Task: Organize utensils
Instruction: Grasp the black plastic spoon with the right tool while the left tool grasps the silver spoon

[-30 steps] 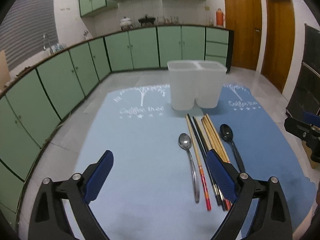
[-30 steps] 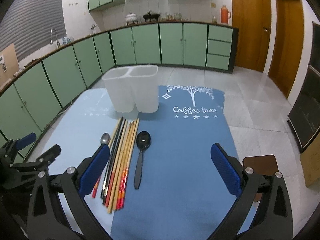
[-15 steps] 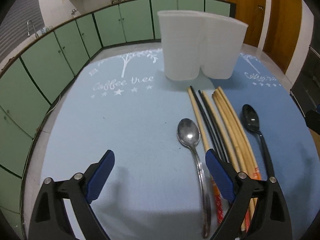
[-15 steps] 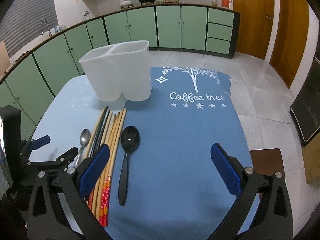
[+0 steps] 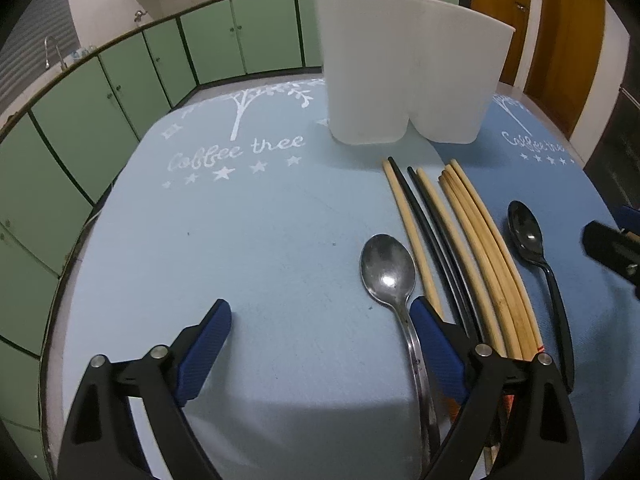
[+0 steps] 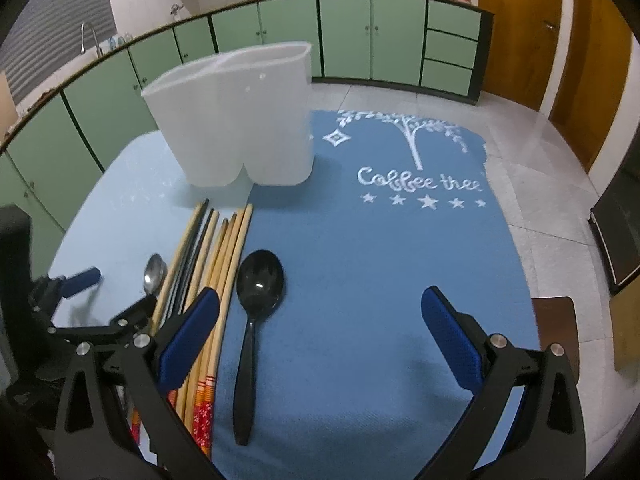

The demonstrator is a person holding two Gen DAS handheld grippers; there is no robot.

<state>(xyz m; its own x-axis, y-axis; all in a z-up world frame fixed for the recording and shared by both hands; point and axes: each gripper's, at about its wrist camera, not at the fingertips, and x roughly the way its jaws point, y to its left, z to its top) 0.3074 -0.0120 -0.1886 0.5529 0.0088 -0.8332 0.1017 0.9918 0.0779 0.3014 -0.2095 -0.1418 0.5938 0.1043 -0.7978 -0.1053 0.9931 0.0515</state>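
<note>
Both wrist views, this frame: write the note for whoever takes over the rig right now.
Left gripper: open, empty, low over the mat, its right finger beside the metal spoon handle.
Right gripper: open, empty, straddling the black spoon.
Chopsticks lie in a row between the two spoons, in front of the white two-compartment holder.
Done: nothing; what shows of the holder's inside looks empty.
Left: all utensils into the holder.

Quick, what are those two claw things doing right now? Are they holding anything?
Left gripper: open, holding nothing; its fingers straddle the metal spoon handle.
Right gripper: open, holding nothing, low over the black spoon.
</note>
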